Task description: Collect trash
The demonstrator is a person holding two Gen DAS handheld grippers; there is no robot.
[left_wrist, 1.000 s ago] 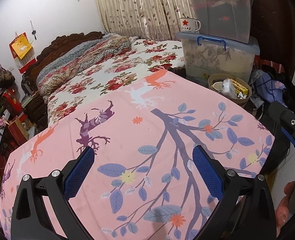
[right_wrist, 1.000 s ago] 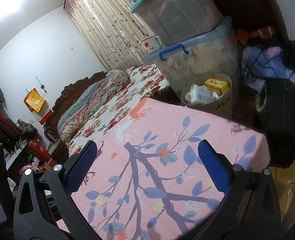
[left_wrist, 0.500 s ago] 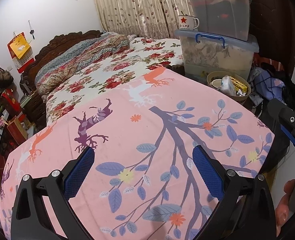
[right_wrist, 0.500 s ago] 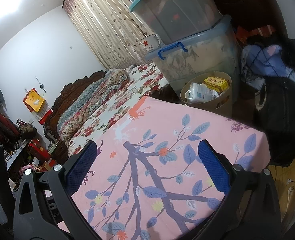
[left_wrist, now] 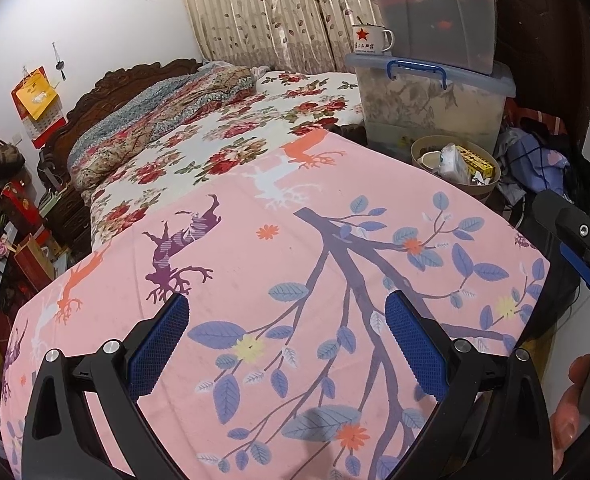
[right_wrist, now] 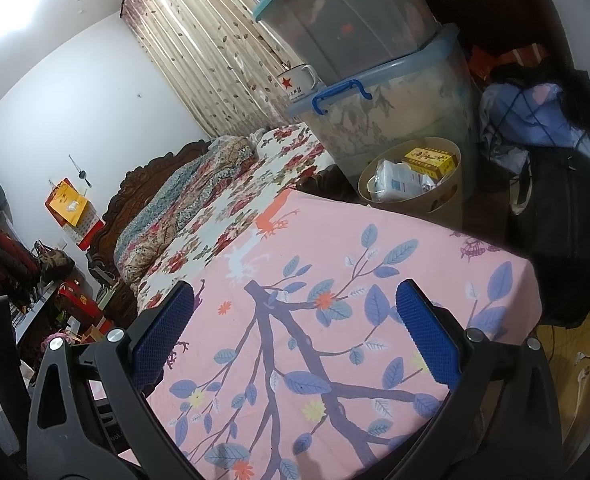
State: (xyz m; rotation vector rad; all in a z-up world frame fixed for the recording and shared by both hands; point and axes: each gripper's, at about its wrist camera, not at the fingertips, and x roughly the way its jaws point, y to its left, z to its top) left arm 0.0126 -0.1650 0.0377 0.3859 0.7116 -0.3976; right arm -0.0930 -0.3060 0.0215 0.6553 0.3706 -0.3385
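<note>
A tan round waste basket (left_wrist: 422, 152) (right_wrist: 435, 204) stands past the far right corner of the pink patterned tablecloth (left_wrist: 295, 280) (right_wrist: 335, 300). It holds a yellow box (right_wrist: 431, 159) (left_wrist: 475, 160), a white packet (right_wrist: 399, 180) and other scraps. My left gripper (left_wrist: 287, 344) is open and empty over the near part of the cloth. My right gripper (right_wrist: 295, 328) is open and empty too; it also shows at the right edge of the left wrist view (left_wrist: 575, 240).
Two stacked clear storage boxes (left_wrist: 431, 92) (right_wrist: 387, 92) with a white star mug (left_wrist: 369, 40) stand behind the basket. A flowered bed (left_wrist: 223, 136) lies beyond the cloth. Clothes and a dark bag (right_wrist: 555, 200) lie at right. Cluttered shelves (left_wrist: 11, 216) stand at left.
Both grippers have drawn back and risen a little, so the basket and boxes look slightly farther off. Both stay open and empty.
</note>
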